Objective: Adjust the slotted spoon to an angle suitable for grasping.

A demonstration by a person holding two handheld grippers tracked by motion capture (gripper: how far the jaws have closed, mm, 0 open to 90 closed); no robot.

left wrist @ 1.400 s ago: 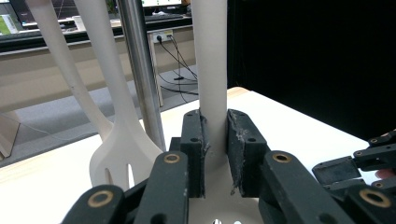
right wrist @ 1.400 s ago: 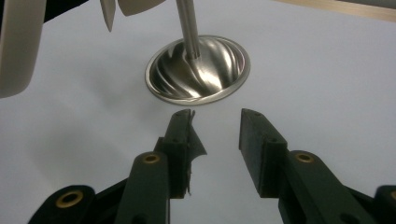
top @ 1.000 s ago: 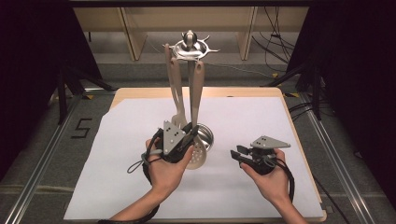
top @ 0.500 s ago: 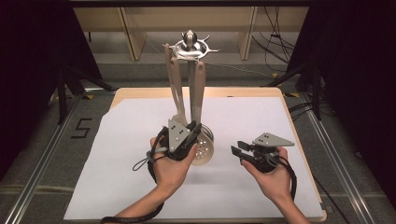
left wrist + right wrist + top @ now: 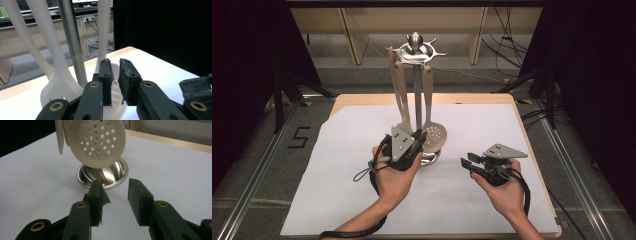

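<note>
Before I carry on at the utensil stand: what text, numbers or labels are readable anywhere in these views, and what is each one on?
"5": dark mark on the floor, left of the table.
Nothing readable on the utensil stand, the utensils or either tongs.

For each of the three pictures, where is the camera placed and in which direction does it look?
High view: above the person's side, looking forward and down on the table; both forearms, left gripper, right gripper.
Left gripper view: on the left gripper, looking along its jaws past the stand's pole and the hanging utensils.
Right gripper view: on the right gripper, looking low across the table at the perforated skimmer and stand base.
Shared: all show the skimmer.
</note>
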